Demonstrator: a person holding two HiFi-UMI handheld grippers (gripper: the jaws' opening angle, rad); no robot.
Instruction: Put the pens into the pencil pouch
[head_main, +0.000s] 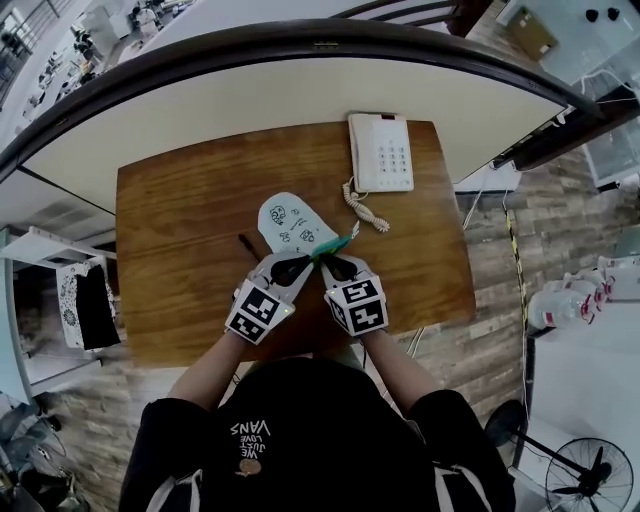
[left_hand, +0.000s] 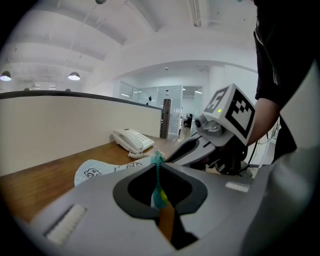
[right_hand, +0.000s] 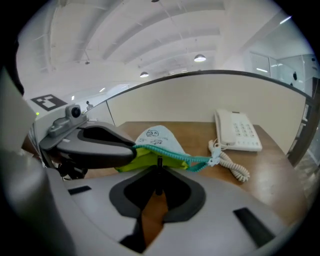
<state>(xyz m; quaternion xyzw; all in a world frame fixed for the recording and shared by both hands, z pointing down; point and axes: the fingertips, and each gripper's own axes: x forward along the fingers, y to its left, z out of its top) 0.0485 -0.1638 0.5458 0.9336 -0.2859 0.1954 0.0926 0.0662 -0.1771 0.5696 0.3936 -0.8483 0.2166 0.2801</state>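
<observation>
Jaws of the left gripper (left_hand: 158, 165) stand narrow, pinched on the teal zipper (right_hand: 186, 159) edge of the pencil pouch (right_hand: 156, 136); the teal strip runs straight up between them. Jaws of the right gripper (right_hand: 159, 165) are likewise narrow, closed on a thin black pen (right_hand: 159, 176) whose tip points toward the pouch mouth.

Pouch condition: mouth unzipped and raised between the two grippers, yellow-green lining (right_hand: 134, 158) exposed, and the zipper's loose end hanging off to the right. The pale body with cartoon drawings reaches away from the person, its far end lying on the counter (head_main: 180, 220).

Both grippers sit side by side near the counter's front edge, tips close together at the pouch opening, marker cubes facing up in the head view.

A second pen (head_main: 248, 243), dark, lies on the counter just left of the pouch and apart from both grippers.

A white telephone (head_main: 381, 152) rests at the counter's far edge, and its coiled cord (head_main: 362, 205) trails toward the pouch without touching it.

A cream partition (head_main: 250, 100) with a dark curved rim stands behind the counter. A floor fan (head_main: 590, 480) stands on the wood-look floor at lower right.
</observation>
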